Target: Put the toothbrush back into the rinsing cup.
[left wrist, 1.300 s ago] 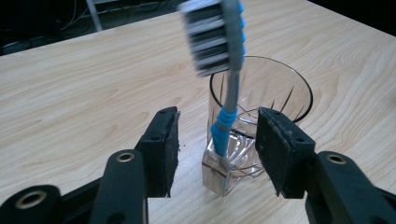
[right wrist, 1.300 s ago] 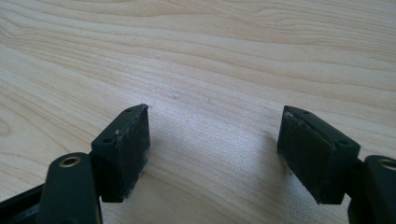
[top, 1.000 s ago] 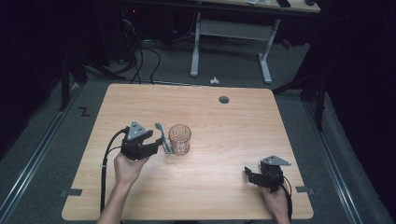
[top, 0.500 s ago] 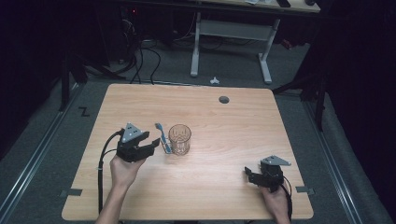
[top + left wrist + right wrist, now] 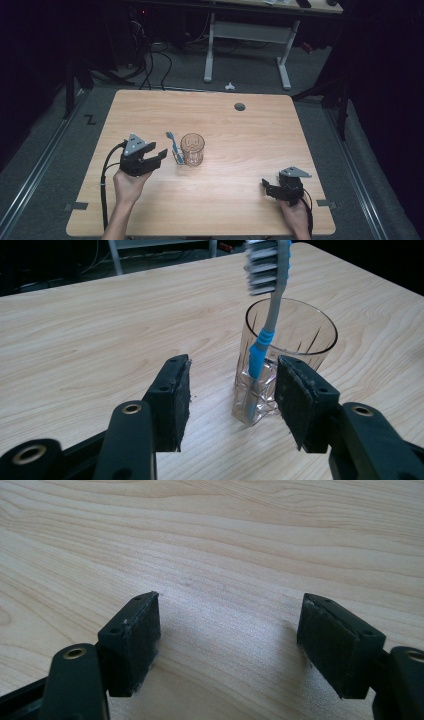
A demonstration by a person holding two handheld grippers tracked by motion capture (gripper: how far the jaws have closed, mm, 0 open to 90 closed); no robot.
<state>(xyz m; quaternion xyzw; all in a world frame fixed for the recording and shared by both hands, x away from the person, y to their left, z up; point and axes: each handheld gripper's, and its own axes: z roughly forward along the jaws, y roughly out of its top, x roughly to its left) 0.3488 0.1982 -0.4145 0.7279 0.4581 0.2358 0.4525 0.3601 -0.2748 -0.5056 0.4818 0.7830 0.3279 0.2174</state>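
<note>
**Toothbrush leans on glass tumbler; both grippers released**

On the wooden table (image 5: 225,125), the left gripper (image 5: 159,156) sits at the left, its jaws spread with nothing between the pads. Just beside it, a blue-and-grey toothbrush (image 5: 174,147) leans against the outside of a cut-glass tumbler (image 5: 192,149), bristles up, its foot on the tabletop. Well apart, near the front right corner, the right gripper (image 5: 266,188) rests low over bare wood, jaws parted and unloaded. A round cable hole (image 5: 239,106) marks the far edge. Beyond lie grey carpet (image 5: 60,165), cables and a white-legged desk (image 5: 250,37) in a dark room.
</note>
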